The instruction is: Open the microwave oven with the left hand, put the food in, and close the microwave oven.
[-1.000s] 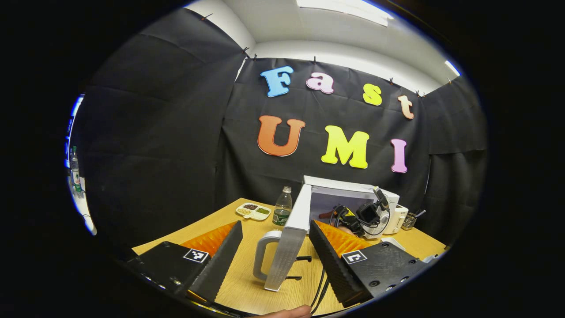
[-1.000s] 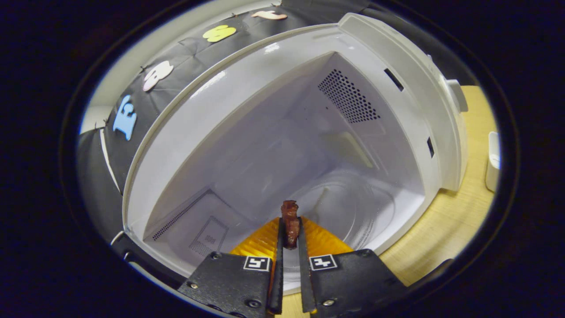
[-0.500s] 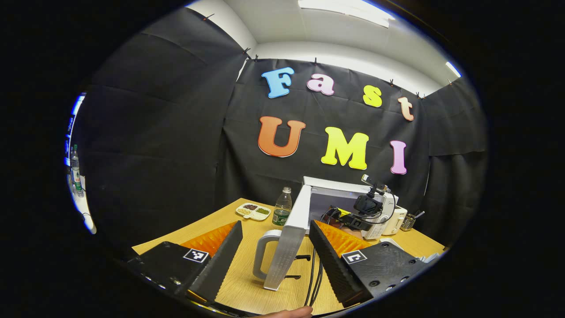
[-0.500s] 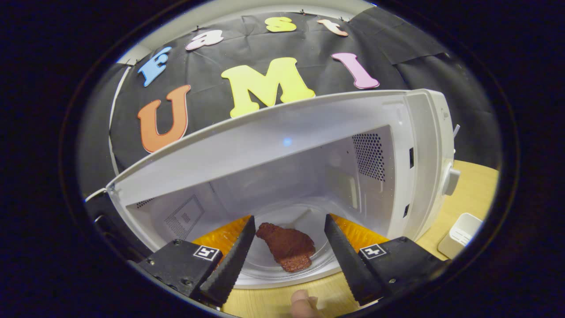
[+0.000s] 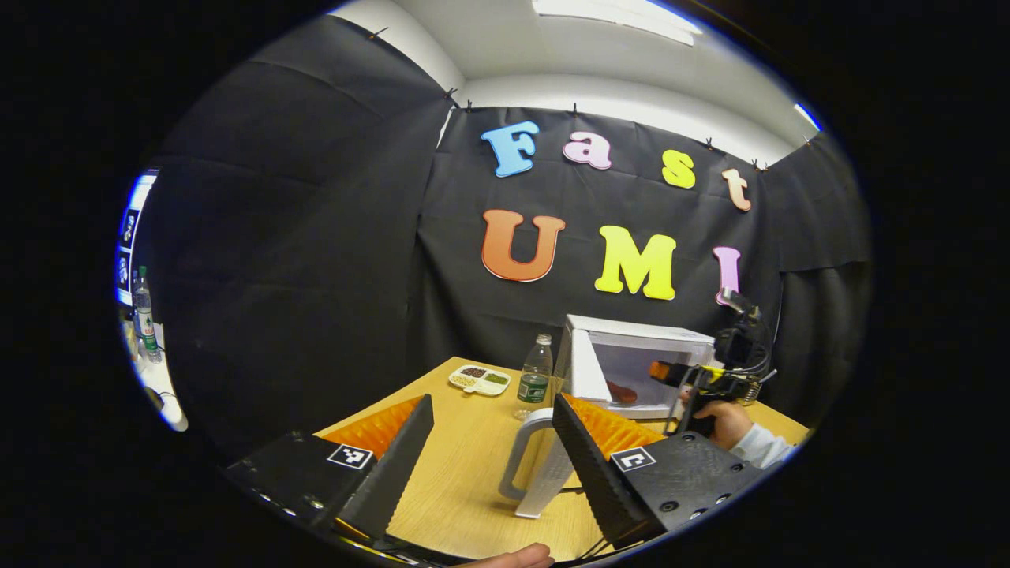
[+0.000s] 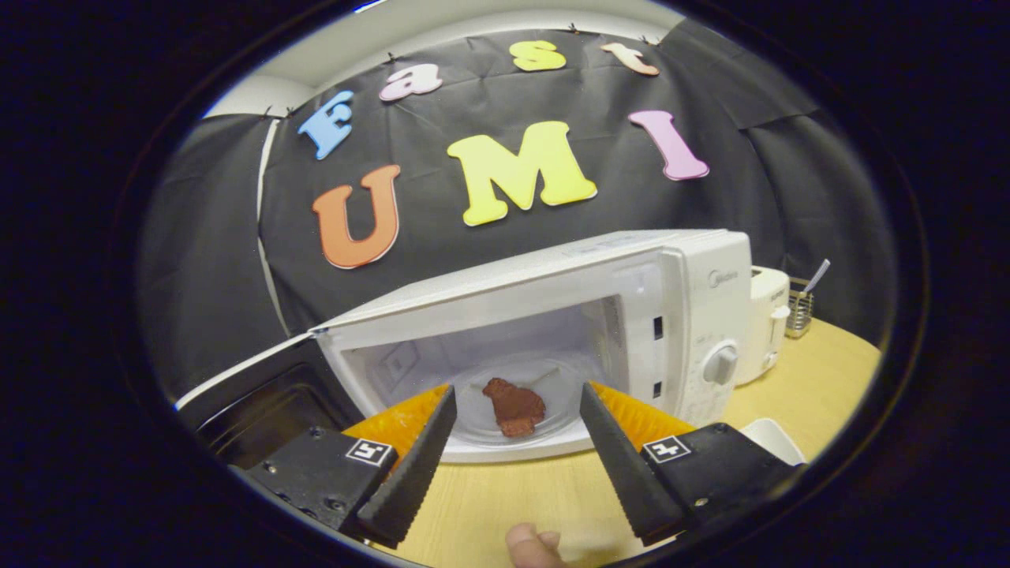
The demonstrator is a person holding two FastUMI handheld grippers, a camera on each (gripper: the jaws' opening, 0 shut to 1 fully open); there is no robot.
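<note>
The white microwave (image 6: 694,315) stands on the wooden table with its door (image 6: 260,394) swung open to the left. A brown piece of food (image 6: 514,406) lies on the glass turntable inside. My right gripper (image 6: 518,390) is open and empty, hovering over the table just outside the cavity. In the left gripper view the microwave (image 5: 639,347) sits farther back, with the food (image 5: 623,392) inside. The open door's handle (image 5: 517,457) shows between the spread fingers of my left gripper (image 5: 493,406), which is open. A hand holds the right gripper (image 5: 710,379) in front of the microwave.
A plastic bottle (image 5: 535,377) and a small divided dish (image 5: 479,380) stand left of the microwave. A white appliance (image 6: 769,315) and a utensil holder (image 6: 801,312) stand to its right. A white container (image 6: 769,438) sits near the right gripper's finger.
The right gripper opened, left the food on the turntable and backed out of the microwave. The left gripper drew back a little, so the door edge now sits farther right.
</note>
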